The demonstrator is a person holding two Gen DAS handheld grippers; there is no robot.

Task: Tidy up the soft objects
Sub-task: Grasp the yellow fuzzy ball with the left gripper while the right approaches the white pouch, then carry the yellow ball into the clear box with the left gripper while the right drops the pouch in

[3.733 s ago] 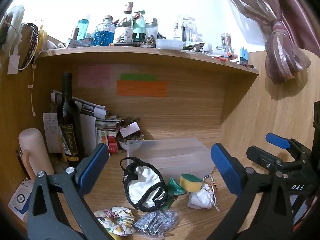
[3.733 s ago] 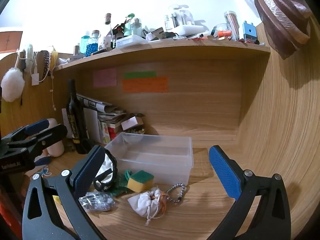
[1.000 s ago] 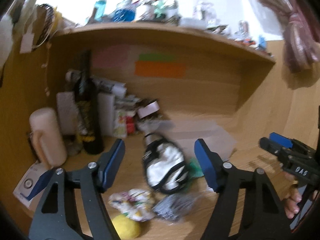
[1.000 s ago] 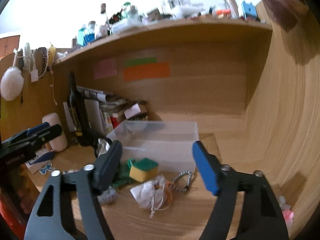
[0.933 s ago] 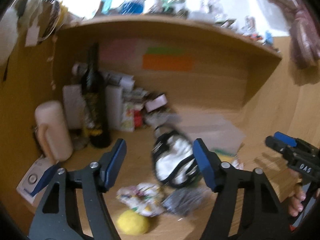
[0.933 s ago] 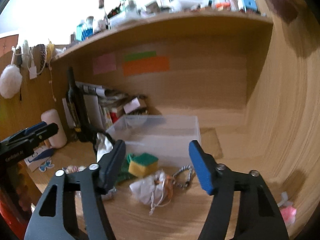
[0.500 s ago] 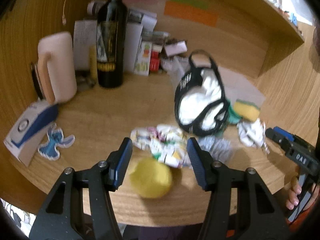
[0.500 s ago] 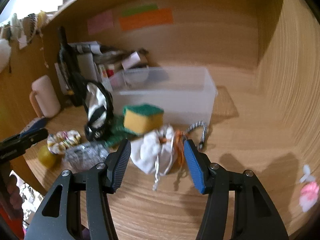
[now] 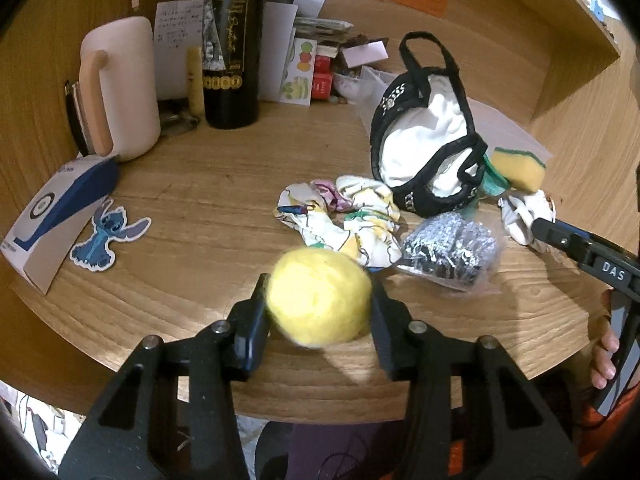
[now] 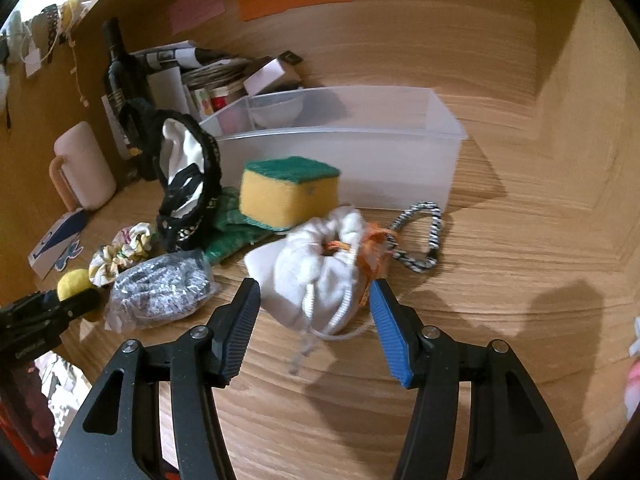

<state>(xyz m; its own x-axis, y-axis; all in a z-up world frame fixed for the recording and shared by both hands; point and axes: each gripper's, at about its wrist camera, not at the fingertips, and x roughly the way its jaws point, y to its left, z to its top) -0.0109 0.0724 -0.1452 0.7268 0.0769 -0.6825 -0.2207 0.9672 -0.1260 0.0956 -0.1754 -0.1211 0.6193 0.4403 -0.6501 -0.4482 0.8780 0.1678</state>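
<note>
My left gripper (image 9: 318, 300) is shut on a yellow soft ball (image 9: 320, 298) near the desk's front edge; the ball also shows in the right wrist view (image 10: 74, 282). My right gripper (image 10: 314, 304) is open, its jaws on either side of a white drawstring pouch (image 10: 320, 272), not pressing it. Close by lie a yellow-green sponge (image 10: 288, 192), a patterned scrunchie (image 9: 344, 216), a bagged steel scourer (image 9: 452, 248), a green cloth (image 10: 232, 232) and a black-and-white mesh bag (image 9: 428, 148). A clear plastic bin (image 10: 344, 160) stands behind them.
A dark wine bottle (image 9: 230, 44), a pink mug (image 9: 120, 88), papers and small boxes (image 9: 304, 68) crowd the back left. A blue-white box (image 9: 56, 212) and a sticker (image 9: 106, 236) lie at the left. A braided cord loop (image 10: 420, 232) lies beside the pouch.
Both grippers have come down and forward toward the desk. My left gripper has closed on the yellow ball. My right gripper has narrowed and come around the white pouch.
</note>
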